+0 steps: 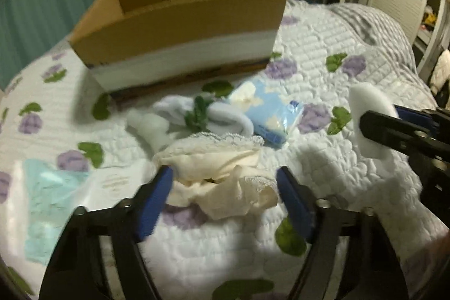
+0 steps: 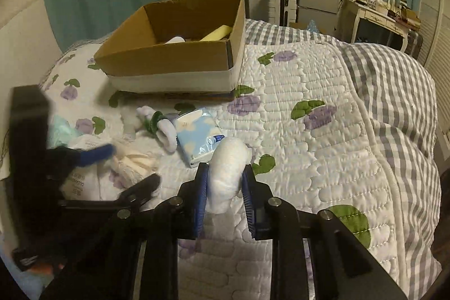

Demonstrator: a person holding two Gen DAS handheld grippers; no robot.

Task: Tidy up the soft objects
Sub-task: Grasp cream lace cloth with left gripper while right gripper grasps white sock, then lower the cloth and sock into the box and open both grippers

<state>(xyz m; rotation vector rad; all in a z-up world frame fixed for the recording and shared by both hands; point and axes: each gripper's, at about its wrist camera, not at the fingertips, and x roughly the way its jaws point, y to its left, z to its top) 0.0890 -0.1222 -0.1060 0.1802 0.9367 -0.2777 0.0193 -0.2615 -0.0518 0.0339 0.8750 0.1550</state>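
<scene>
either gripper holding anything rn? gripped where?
Right gripper is shut on the white pad, pinched across its middle. Left gripper is open, fingers either side of the lace cloth, holding nothing.

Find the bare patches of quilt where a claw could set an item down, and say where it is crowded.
Free: the quilt right of the tissue pack, up to the checked blanket. Crowded: in front of the cardboard box, where socks, cream lace cloth and pack cluster.
</scene>
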